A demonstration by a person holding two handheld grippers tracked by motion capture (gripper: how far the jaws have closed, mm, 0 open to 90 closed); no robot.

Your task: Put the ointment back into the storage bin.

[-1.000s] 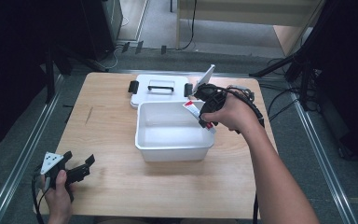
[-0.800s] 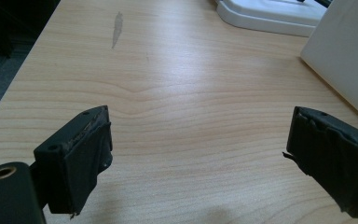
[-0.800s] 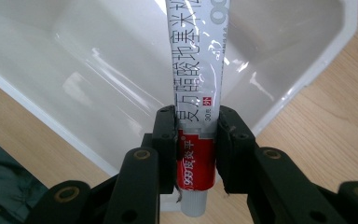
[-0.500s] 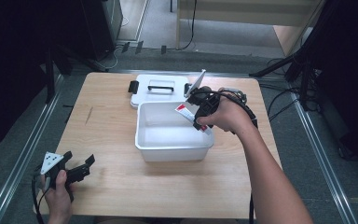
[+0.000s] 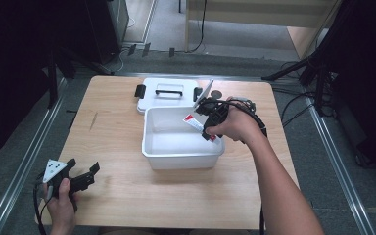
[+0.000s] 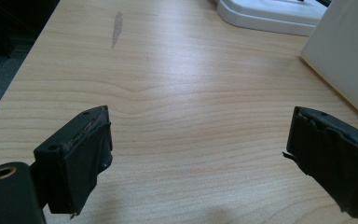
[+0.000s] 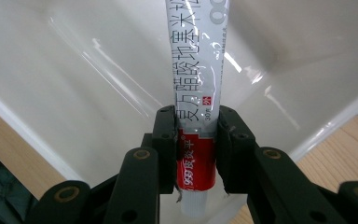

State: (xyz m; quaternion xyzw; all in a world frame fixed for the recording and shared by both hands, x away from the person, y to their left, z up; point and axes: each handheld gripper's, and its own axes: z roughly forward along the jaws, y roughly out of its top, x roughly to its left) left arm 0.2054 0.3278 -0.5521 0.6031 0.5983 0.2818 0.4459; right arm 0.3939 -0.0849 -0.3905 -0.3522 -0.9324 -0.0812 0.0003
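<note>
High view: Your right gripper (image 5: 210,128) hangs over the right part of the white bin (image 5: 183,155), which stands open at the middle of the desk (image 5: 112,132). Its jaws are clamped on a red-and-white tube (image 5: 193,123). The tube's long axis slants from the jaws up and to the left across the bin's opening, above the bin floor. The bin's lid (image 5: 169,94) lies flat on the desk just behind the bin, touching or nearly touching its far wall. Your left gripper (image 5: 81,178) rests at the near-left corner of the desk, well apart from the bin, so the right hand is by far the nearer one.

Left gripper view: The jaws stand wide apart with bare wood between them; nothing is gripped. A corner of the bin wall (image 6: 349,51) shows at the right, the lid (image 6: 270,14) farther off.

Right gripper view: The jaws grip the tube (image 7: 198,70) near its crimped end, across its width. The tube runs straight away from the jaws, its printed body extending over the bin's interior (image 7: 74,70). The coming move is probably a release into the bin: judge the clearance along the tube's axis, since its far end leads.
</note>
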